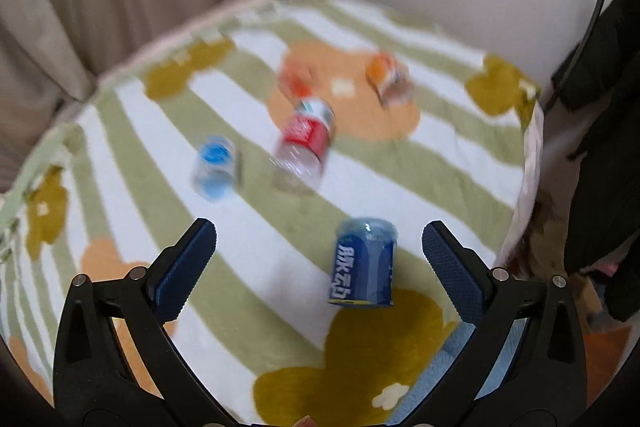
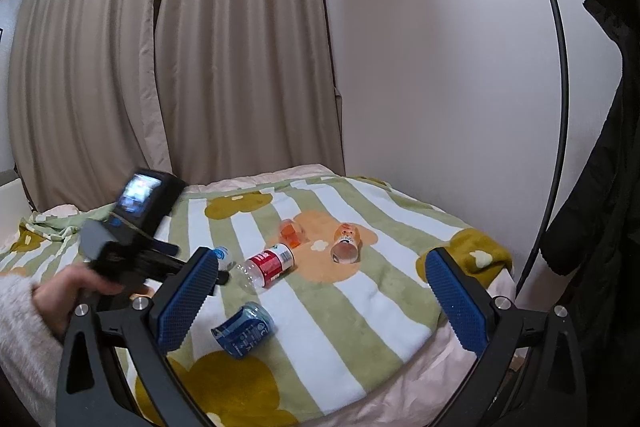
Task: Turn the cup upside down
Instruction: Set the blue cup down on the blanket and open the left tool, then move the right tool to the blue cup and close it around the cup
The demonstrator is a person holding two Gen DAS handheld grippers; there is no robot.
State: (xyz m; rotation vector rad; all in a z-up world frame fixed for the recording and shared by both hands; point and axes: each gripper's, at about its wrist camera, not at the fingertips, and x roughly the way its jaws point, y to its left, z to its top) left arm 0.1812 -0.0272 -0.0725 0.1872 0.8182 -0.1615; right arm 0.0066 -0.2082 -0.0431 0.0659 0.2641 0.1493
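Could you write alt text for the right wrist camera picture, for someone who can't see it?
An open two-finger gripper with blue pads points over a bed's green-striped floral blanket, where cut bottle cups lie scattered: a dark blue labelled cup nearest, a red-labelled clear one, two orange ones behind. At left, a hand holds the other gripper.

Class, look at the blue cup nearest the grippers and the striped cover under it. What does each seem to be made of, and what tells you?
Blue cup: likely thin clear plastic under a glossy printed label; its end looks see-through. Striped cover: soft, matte fleece-like fabric with a fuzzy nap.
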